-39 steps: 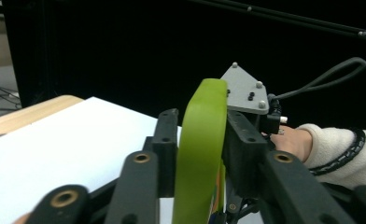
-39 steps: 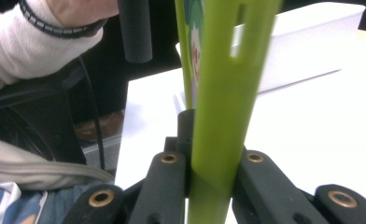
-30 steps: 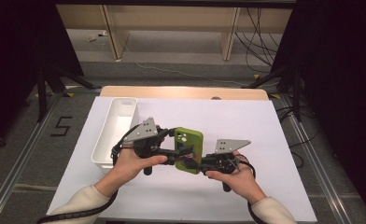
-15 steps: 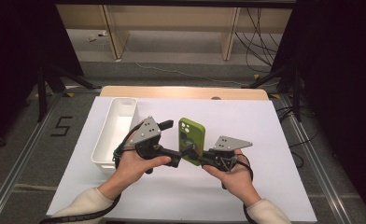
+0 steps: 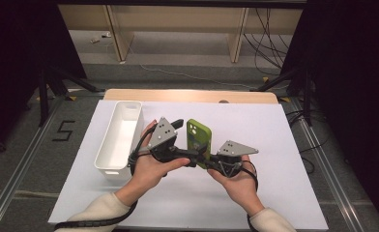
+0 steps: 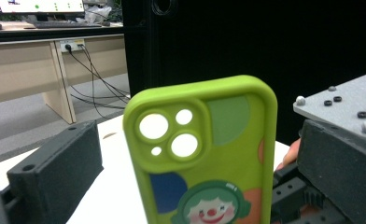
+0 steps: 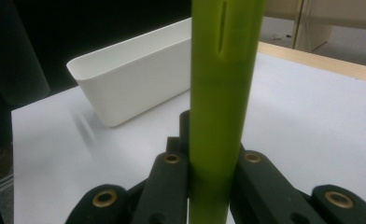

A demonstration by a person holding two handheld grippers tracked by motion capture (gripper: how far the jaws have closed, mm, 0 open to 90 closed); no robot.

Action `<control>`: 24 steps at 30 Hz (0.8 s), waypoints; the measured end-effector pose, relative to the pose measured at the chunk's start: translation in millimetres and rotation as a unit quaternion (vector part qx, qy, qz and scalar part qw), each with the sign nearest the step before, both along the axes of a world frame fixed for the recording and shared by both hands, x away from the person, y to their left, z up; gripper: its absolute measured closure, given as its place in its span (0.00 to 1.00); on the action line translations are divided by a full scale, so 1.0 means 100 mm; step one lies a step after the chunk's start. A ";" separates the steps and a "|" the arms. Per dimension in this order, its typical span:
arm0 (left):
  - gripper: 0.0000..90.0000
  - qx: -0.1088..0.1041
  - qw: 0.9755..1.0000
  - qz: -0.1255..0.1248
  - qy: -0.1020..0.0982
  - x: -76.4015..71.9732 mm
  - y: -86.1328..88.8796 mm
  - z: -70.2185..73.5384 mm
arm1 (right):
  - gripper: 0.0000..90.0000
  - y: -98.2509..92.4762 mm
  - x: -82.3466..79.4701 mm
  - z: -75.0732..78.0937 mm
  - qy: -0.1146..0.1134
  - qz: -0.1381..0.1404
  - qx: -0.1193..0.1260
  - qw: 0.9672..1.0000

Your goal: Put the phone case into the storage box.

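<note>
A lime-green phone case (image 5: 198,139) with a cartoon clown on its back stands upright above the white sheet, camera holes at the top. My right gripper (image 5: 211,162) is shut on its lower edge; in the right gripper view both jaws pinch the case (image 7: 221,93) edge-on. My left gripper (image 5: 193,157) is open, its jaws having just been opening. The case (image 6: 204,154) stands between them without touching, with one black finger (image 6: 55,172) well off to its left. The right gripper's grey plate (image 6: 344,100) sits to the case's right.
A long white bin (image 5: 117,140) lies empty to the left of my left hand, also seen as the bin (image 7: 130,79) beyond the case. White sheet (image 5: 279,145) covers the table, with a wooden edge (image 5: 187,95) at the back. Dark stands flank the table.
The left jaws have opened off the case and the left hand has drawn slightly left. The case has gone from tilted flat between both grippers to upright in the right one.
</note>
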State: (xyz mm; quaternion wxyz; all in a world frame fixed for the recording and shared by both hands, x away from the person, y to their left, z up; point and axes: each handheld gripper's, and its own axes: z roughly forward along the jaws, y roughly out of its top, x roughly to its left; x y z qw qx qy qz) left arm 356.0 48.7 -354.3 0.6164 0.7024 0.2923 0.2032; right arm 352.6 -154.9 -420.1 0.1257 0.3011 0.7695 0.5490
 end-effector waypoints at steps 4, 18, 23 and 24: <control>0.00 0.000 1.000 0.003 0.003 0.03 -0.04 -0.01 | 0.97 0.01 -0.01 0.00 -0.001 -0.002 -0.001 1.000; 0.01 -0.005 1.000 0.018 0.015 0.08 -0.14 -0.03 | 0.97 0.02 -0.01 -0.01 -0.008 -0.010 -0.006 1.000; 0.08 -0.006 1.000 0.021 0.016 0.09 -0.14 -0.05 | 0.97 0.03 -0.02 -0.01 -0.010 -0.011 -0.007 1.000; 0.10 -0.008 1.000 0.020 0.016 0.09 -0.14 -0.05 | 0.97 0.03 -0.02 -0.01 -0.009 -0.011 -0.008 1.000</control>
